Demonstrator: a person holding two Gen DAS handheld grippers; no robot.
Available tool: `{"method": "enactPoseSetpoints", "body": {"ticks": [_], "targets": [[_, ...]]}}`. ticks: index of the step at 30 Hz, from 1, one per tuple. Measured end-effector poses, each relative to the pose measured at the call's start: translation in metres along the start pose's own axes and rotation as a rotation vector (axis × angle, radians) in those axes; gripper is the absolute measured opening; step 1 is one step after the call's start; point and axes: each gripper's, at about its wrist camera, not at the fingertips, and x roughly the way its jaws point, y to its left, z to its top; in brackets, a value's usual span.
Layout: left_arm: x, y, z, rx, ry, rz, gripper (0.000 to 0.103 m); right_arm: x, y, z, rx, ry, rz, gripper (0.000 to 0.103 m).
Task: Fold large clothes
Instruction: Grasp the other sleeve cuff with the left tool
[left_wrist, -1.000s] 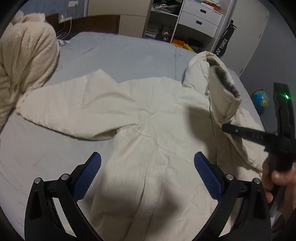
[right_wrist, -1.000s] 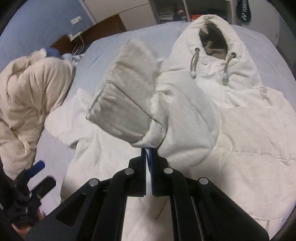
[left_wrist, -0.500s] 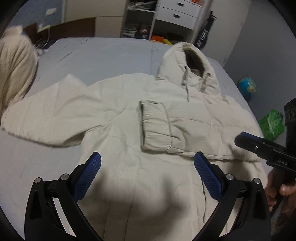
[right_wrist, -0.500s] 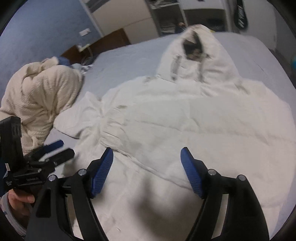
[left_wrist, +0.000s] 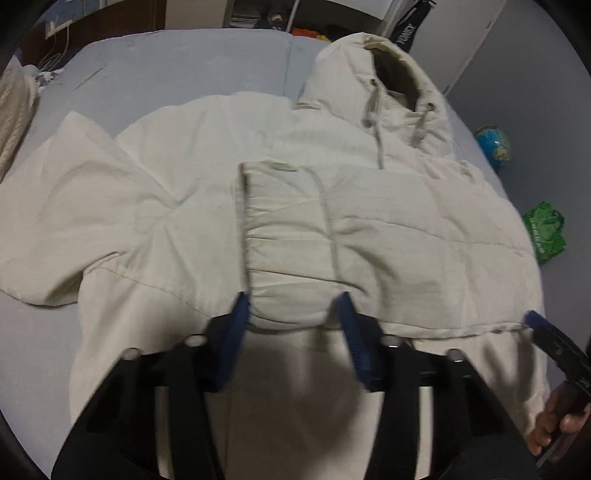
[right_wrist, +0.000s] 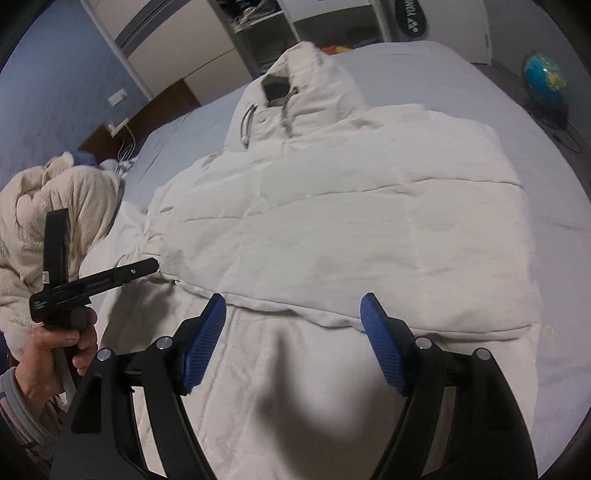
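Observation:
A large cream hooded jacket lies flat on the bed, hood at the far end. Its right sleeve is folded across the chest, cuff towards the middle. The other sleeve lies spread to the left. My left gripper is open, its blue pads either side of the cuff's near edge. My right gripper is open and empty above the folded sleeve's lower edge. The jacket also shows in the right wrist view.
The bed has a grey-blue sheet. A cream knitted garment is heaped at the left. A globe and a green bag are on the floor to the right. Shelves and drawers stand beyond the bed.
My right gripper laid the sleeve across the chest, let go and opened. My left gripper moved forward to the cuff and its jaws have narrowed around it.

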Motion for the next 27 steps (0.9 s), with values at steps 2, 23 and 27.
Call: {"method": "enactPoseSetpoints", "body": {"ticks": [2,23,27], "targets": [[0.000,0.002,0.002,0.011,-0.019,0.009,0.015,-0.002,-0.006,0.000,0.008,-0.015,-0.013,0.072],[-0.019,0.021,0.007,-0.011,-0.113,0.168,0.007,-0.012,-0.072,0.003,0.173,-0.102,-0.131,0.072],[-0.016,0.025,0.003,0.002,-0.087,0.186,0.007,-0.006,-0.058,0.000,0.110,-0.085,-0.131,0.072]]}}
